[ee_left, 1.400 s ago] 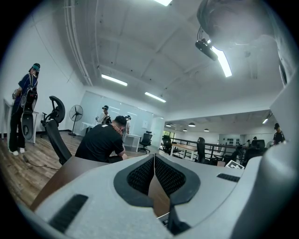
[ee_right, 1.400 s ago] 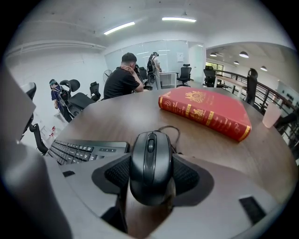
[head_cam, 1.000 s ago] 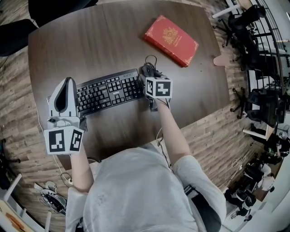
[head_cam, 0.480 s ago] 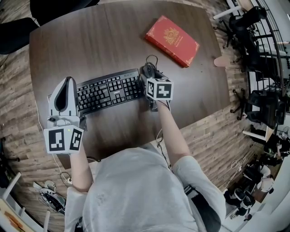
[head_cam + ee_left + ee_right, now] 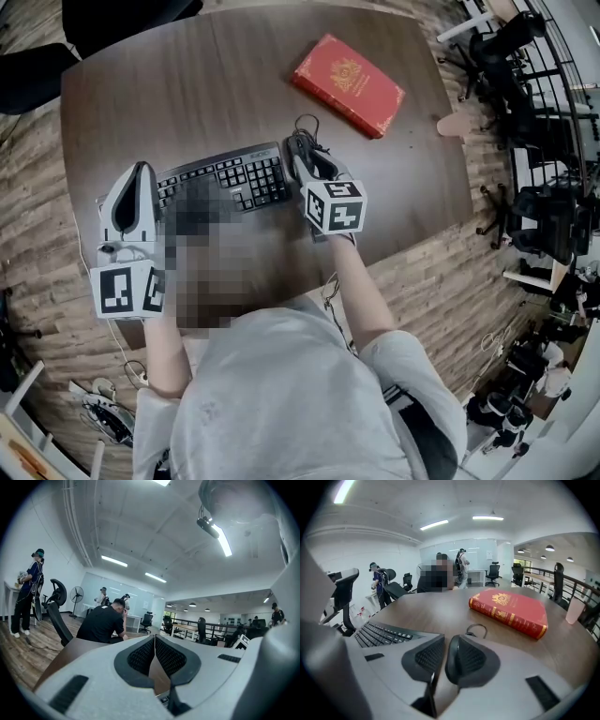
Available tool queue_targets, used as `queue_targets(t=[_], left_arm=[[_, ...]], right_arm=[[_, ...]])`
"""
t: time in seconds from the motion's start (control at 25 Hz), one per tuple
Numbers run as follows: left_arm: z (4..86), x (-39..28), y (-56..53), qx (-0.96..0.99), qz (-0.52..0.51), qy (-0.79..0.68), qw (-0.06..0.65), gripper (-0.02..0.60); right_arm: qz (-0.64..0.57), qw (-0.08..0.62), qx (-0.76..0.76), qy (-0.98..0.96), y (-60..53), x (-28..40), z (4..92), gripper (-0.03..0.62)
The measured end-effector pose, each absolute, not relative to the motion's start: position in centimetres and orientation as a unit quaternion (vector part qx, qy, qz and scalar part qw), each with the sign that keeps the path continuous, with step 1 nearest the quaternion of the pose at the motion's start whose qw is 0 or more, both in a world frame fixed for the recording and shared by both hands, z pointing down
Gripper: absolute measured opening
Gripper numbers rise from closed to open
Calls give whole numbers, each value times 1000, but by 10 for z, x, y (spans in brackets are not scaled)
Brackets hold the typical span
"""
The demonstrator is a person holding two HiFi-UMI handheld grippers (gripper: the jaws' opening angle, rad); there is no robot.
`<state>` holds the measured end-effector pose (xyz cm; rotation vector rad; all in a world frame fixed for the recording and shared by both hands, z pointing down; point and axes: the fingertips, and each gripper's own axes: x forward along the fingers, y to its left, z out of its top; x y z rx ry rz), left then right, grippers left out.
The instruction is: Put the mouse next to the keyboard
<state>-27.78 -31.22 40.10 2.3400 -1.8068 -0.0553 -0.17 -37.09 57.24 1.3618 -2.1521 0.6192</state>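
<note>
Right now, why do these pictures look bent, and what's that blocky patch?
Head view: a wide lens bows the table edge; the mosaic over the keyboard was added afterwards. Right gripper view: same bowing, red book sharp. Left gripper view: ceiling light glares.

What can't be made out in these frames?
Keyboard: part under a mosaic patch, head view.
Mouse: mostly under the right gripper, head view; right gripper view shows only a dark sliver between its closing jaws, contact unclear.
Red book: cover print too small to read, both views.
</note>
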Motion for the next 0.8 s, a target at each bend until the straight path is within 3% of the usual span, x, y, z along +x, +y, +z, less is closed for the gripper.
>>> queue_targets(t=[0.04,0.12,0.8], left_arm=[[400,-276,-311,788,-19,-608,91,12],[397,-272,-307,789,-19,-608,89,12],[367,-240,-251,778,-16,-626,53,12]], right_arm=[[219,252,499,-800,-368,-4,566,64],[204,238,494,-811,-362,-8,552,24],[126,148,465,-864,-307,-10,459,20]])
